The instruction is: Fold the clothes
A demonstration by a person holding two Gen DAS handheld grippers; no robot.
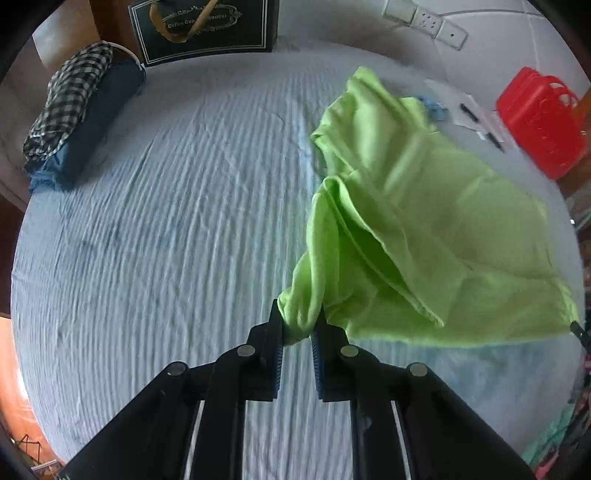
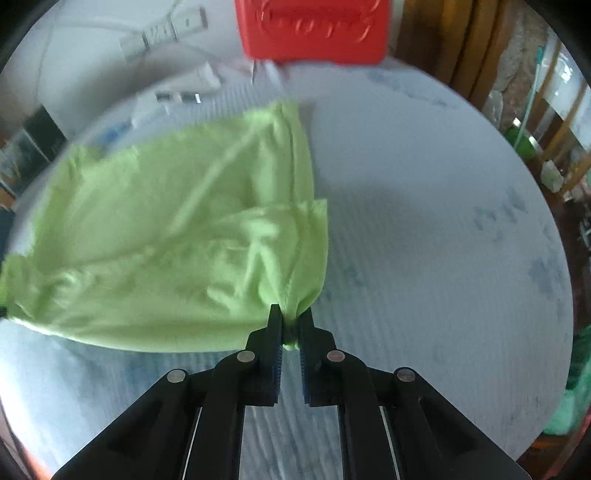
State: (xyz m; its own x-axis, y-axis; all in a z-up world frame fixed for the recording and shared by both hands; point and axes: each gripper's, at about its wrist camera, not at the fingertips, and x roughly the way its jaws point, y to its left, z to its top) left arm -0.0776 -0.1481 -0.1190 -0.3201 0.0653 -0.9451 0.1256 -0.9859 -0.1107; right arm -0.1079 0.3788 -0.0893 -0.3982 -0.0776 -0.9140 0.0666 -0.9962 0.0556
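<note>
The left claw [image 1: 300,322] was clamped on one bunched corner and the right claw [image 2: 291,325] on another, the green garment [image 1: 417,221] hanging stretched between them above the bed [image 1: 166,221], its long axis running claw to claw.

Bed [image 1: 166,221] covered with a pale blue ribbed sheet, lightly stained in patches. Far left: a dark blue bolster pillow [image 1: 99,122] with a black-and-white checked cloth [image 1: 70,99] draped over it. Far centre: a dark box [image 1: 203,29] with a decorative border and partly legible "Coffee Cup" lettering. Far right: a red plastic basket [image 1: 543,122] at the bed edge; white papers with dark pens [image 1: 476,118] just beside it. White power strip [image 1: 424,18] with cable beyond, off the sheet.
</note>
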